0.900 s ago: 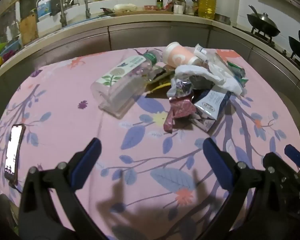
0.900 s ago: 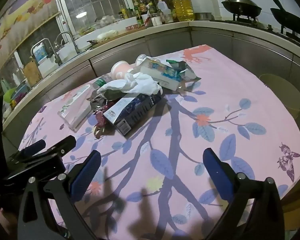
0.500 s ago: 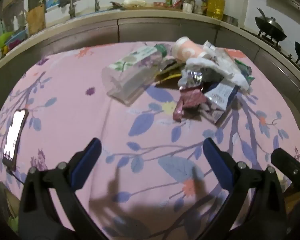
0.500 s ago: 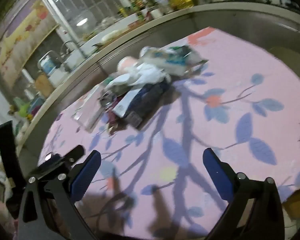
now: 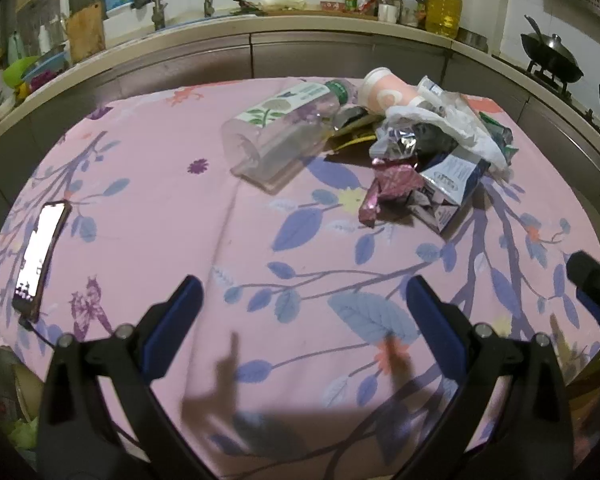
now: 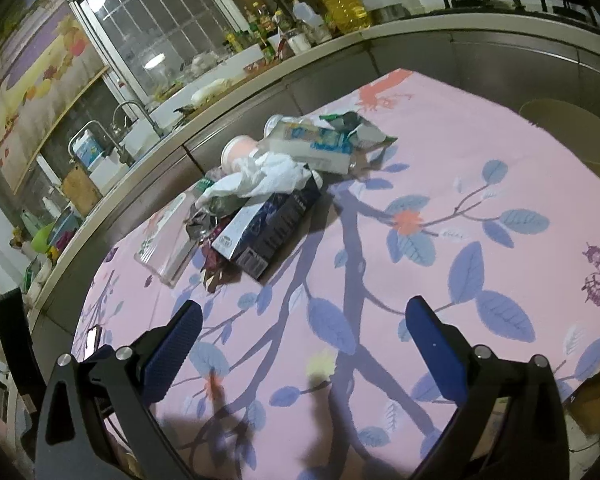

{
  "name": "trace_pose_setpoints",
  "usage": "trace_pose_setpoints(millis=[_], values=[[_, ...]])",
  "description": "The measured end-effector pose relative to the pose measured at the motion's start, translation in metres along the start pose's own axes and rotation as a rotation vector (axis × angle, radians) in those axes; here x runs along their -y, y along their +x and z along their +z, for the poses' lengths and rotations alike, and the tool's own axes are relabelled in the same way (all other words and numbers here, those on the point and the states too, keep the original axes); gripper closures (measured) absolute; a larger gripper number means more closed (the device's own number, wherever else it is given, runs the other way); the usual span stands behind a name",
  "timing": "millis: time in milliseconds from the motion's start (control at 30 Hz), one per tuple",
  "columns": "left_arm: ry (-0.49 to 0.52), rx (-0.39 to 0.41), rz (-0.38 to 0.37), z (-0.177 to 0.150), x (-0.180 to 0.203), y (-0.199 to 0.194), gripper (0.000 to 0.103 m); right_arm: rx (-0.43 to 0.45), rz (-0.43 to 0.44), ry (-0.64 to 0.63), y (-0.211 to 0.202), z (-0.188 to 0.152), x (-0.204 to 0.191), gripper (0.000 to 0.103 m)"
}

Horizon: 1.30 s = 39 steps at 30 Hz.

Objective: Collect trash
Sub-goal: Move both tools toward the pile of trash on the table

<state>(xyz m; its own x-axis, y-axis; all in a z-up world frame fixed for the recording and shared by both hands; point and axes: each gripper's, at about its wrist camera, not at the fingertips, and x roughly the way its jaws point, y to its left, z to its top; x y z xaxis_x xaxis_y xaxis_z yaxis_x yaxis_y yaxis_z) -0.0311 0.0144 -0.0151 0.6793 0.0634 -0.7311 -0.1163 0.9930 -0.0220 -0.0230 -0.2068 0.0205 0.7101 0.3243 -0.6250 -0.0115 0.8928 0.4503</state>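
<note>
A heap of trash lies at the far side of the pink flowered table: a clear plastic bottle, a pink paper cup, crumpled white tissue, a dark carton and a maroon foil wrapper. The right wrist view shows the same carton, tissue and bottle. My left gripper is open and empty, well short of the heap. My right gripper is open and empty, near the table's front edge.
A lit phone lies at the table's left edge. A tan bin stands beyond the table's right side. A counter with sink, bottles and woks curves behind the table.
Both grippers have pulled back and risen, so the heap looks farther away. The right gripper has tilted. Both stayed open and the trash has not moved.
</note>
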Motion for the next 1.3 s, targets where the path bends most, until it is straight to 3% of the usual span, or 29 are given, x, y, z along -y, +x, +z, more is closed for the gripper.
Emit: trace_pose_setpoints(millis=[500, 700, 967, 1067, 1300], values=[[0.001, -0.004, 0.024, -0.004, 0.0, -0.004, 0.006, 0.023, -0.012, -0.007, -0.003, 0.002, 0.002, 0.005], [0.002, -0.028, 0.001, -0.009, 0.001, -0.003, 0.006, 0.045, -0.016, -0.029, -0.006, 0.004, -0.002, 0.005], [-0.004, -0.051, -0.058, -0.011, -0.001, 0.001, 0.006, 0.131, -0.044, -0.182, -0.017, 0.005, -0.026, 0.008], [-0.016, -0.056, -0.068, -0.011, -0.004, 0.003, 0.006, 0.151, -0.051, -0.256, -0.017, 0.004, -0.036, 0.015], [-0.043, -0.04, -0.115, 0.0, -0.016, 0.008, 0.006, 0.097, -0.015, -0.303, -0.006, 0.004, -0.043, 0.039]])
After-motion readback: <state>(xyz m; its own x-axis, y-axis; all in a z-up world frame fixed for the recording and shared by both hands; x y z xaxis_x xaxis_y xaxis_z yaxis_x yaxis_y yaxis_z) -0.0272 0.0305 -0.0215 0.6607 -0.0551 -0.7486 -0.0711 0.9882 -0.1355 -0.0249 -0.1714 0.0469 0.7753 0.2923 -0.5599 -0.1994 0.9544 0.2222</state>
